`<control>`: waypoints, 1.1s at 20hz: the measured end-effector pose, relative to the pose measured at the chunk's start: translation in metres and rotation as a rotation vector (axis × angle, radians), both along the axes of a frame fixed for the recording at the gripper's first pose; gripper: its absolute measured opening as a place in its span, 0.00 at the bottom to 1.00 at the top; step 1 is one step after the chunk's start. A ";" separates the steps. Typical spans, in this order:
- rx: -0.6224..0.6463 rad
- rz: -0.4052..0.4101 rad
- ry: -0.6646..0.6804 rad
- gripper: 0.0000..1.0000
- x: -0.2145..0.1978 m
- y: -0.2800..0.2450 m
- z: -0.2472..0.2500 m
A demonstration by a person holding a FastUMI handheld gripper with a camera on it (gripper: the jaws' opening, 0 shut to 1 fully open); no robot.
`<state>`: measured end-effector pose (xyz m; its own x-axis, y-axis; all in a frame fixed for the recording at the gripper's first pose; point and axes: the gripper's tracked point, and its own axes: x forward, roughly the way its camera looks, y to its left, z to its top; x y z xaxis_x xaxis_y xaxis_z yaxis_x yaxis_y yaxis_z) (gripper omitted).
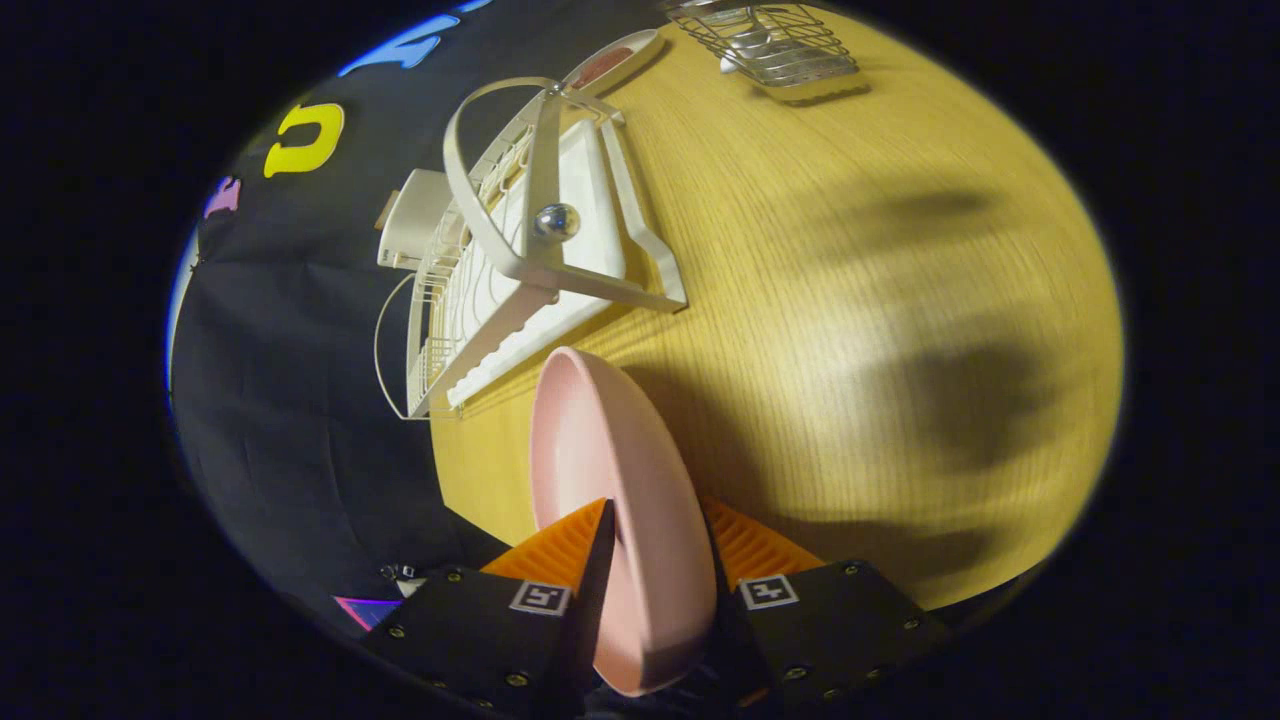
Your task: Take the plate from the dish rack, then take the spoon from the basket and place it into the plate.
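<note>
Gripper (655, 545) clamped on pink plate (610, 480) edge-on, above table (850, 300) near dish rack (520, 260)

Pink plate (620, 500) clamped edgewise in tool (655, 530)

A light wooden table (820, 300) with fine straight grain is spread across the scene, lit warmly from above. Soft dark shadows (960, 390) are cast over its right side. Along the left, the tabletop is bordered by a black cloth wall (290, 400), left dim and hung in loose folds.
</note>
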<state>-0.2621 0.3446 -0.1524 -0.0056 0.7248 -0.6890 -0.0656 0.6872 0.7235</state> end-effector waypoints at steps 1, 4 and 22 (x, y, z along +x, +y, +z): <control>0.007 -0.010 0.005 0.51 0.002 -0.005 0.001; 0.004 -0.035 0.007 0.56 0.011 -0.017 -0.003; 0.034 -0.359 -0.338 0.55 0.147 -0.088 0.073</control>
